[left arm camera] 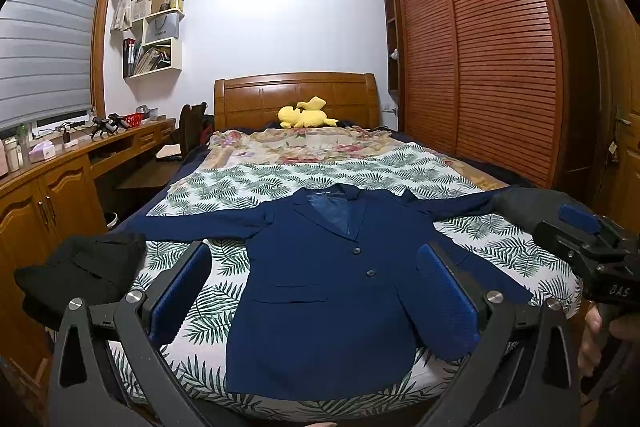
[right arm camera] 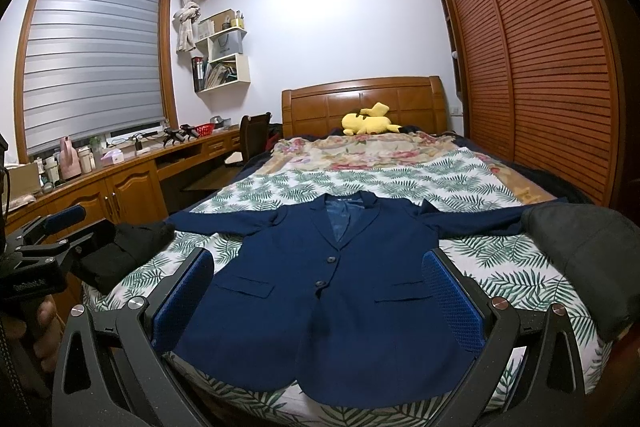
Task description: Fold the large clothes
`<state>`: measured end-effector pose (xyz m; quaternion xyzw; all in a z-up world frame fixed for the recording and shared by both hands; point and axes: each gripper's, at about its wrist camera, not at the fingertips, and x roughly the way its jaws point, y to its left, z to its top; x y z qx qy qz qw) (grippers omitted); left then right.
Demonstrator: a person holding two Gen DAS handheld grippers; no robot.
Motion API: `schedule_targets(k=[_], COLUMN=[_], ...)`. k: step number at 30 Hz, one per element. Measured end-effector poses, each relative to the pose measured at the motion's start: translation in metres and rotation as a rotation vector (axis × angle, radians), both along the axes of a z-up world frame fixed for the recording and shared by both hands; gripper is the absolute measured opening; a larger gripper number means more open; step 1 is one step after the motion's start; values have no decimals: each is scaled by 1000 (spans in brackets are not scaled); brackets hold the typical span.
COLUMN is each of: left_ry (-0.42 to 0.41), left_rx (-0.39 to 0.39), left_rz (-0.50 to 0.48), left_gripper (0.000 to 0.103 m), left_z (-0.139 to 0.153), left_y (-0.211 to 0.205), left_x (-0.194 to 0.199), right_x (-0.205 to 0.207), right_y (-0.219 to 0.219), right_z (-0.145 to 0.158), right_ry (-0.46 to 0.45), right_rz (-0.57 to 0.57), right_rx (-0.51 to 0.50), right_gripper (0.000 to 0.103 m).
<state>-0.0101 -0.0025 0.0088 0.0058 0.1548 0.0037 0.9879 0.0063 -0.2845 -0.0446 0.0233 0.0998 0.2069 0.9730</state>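
Your navy blazer [left arm camera: 328, 291] lies flat and face up on the leaf-print bed [left arm camera: 248, 179], collar toward the headboard [left arm camera: 296, 95], hem toward you, sleeves spread out to either side. Its long axis runs down the bed. Your left claw [left arm camera: 316, 303] hangs above the hem, jaws wide apart, gripping nothing. Your right claw [right arm camera: 320, 303] hovers likewise, spread wide and empty. Black folded garments [right arm camera: 120, 251] sit by the left sleeve.

Navy jacket [left arm camera: 332, 291] on green-leaf-patterned white sheet [left arm camera: 224, 187].
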Motion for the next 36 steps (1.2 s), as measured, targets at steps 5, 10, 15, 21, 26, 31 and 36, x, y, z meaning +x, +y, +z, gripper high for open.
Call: schedule_targets(k=[5,10,15,21,26,31,36], left_ry=[-4,-4,4,50,103,139,165], left_rx=[-1,0,3,19,7,-16,-35], left_rz=[-2,0,2,21,34,54,70], left_gripper=[103,103,103,103,103,103,103], left_z=[-1,0,-1,-15,-33,-48,-62], left_y=[2,0,1,8,20,33,45], left_x=[-1,-2,-1,14,34,53,71], right_x=[0,0,1,10,35,66,95], right_y=[0,1,-1,6,18,26,35], right_z=[0,-1,-2,-6,-14,-16,-19], right_ry=[-2,-3,1,3,30,54,69], right_rz=[1,3,5,17,45,68,93], right_rx=[0,0,2,-25,-42,-59,-67], right_gripper=[103,103,103,103,103,103,103])
